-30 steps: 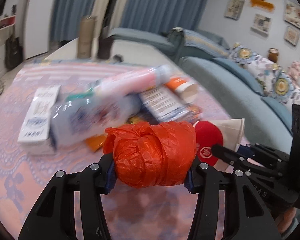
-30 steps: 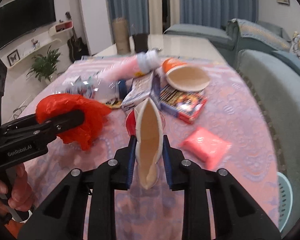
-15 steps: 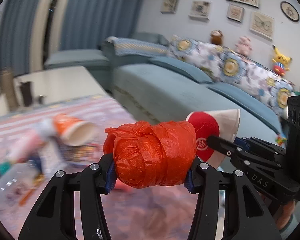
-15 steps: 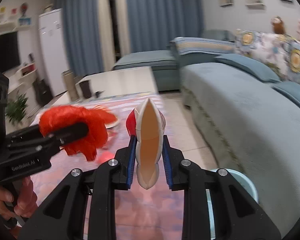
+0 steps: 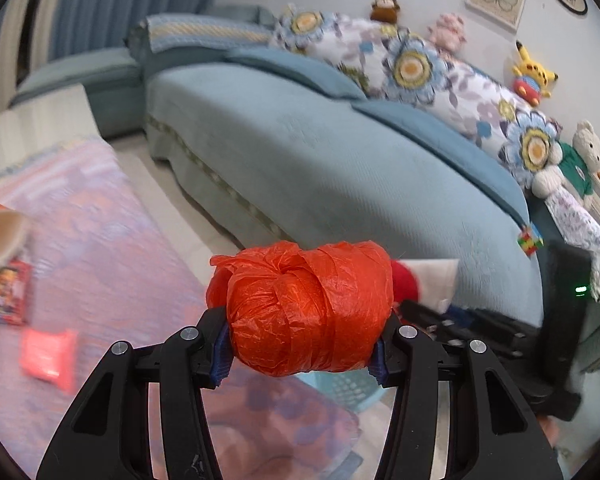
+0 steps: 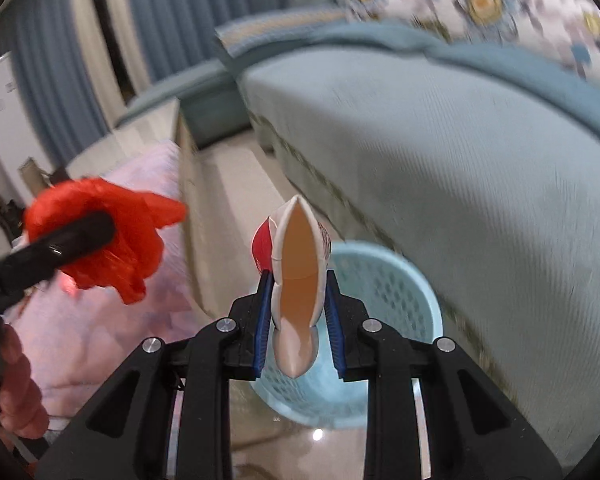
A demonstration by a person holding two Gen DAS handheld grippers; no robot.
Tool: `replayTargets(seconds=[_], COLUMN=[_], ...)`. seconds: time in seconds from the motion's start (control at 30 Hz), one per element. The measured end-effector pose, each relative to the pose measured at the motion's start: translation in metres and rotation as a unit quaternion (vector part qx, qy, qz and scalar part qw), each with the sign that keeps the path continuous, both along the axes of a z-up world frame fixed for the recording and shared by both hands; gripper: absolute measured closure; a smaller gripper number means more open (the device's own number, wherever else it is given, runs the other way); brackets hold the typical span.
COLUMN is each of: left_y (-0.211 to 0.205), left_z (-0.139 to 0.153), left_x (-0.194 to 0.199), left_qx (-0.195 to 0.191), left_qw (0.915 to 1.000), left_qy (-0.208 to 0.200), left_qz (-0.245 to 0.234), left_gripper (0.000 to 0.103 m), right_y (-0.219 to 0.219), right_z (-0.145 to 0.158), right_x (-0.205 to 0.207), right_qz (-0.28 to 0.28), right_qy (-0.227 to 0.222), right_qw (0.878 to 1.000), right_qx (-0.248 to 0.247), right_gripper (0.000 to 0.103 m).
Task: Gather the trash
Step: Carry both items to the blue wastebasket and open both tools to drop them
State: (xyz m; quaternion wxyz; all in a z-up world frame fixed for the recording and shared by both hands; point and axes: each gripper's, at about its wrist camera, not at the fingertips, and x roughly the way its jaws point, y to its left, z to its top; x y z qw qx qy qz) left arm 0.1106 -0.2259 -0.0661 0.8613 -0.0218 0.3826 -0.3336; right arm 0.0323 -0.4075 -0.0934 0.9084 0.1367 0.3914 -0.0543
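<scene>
Left gripper (image 5: 302, 350) clenches the bag (image 5: 306, 308), right gripper (image 6: 296, 320) the cup (image 6: 298, 280) (squashed); either could miss the bin (image 6: 396, 292) if released early.

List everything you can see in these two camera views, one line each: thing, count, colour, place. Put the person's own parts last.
Plastic bag: one, orange-red, balled, clamped in left tongs.
Paper cup: one, red and white, squashed flat, clamped in right tongs.
Laundry-style basket: one, pale blue, on floor below right tongs.
Sofa: one, blue, behind basket.
Floral cushions: several, white and blue, along sofa back.
Plush toys: several, mixed colours, on sofa back.
Tablecloth: one, pink patterned, left.
Pink packet: one, on tablecloth.
Left tongs: black, shut.
Right tongs: black, shut.
Hand: one, holding left tongs.
</scene>
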Motion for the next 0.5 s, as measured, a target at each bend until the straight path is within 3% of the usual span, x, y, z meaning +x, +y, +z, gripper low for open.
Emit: replayTargets(seconds=[0.1,0.3,0.5], left_y=[-0.024,-0.054,-0.055], left_z=[-0.021,-0.055,-0.059], left_x=[0.001,-0.001,-0.003], left_qx=[0.019,0.057,0.067], left_qw=[0.999,0.9945,0.9936], left_qy=[0.018,0.037,0.037], left_qz=[-0.037,-0.079,-0.082], left_gripper=[0.054,0.049,0.032], right_y=[-0.018,-0.031,-0.048], right_z=[-0.04,-0.097,-0.111], right_x=[0.001,-0.003,0.003], right_qz=[-0.024,-0.059,-0.075], right_qy=[0.048,0.118,0.135], right_qw=[0.998,0.99,0.986], right_qx=[0.044,0.049,0.064], right_gripper=[0.08,0.078,0.077])
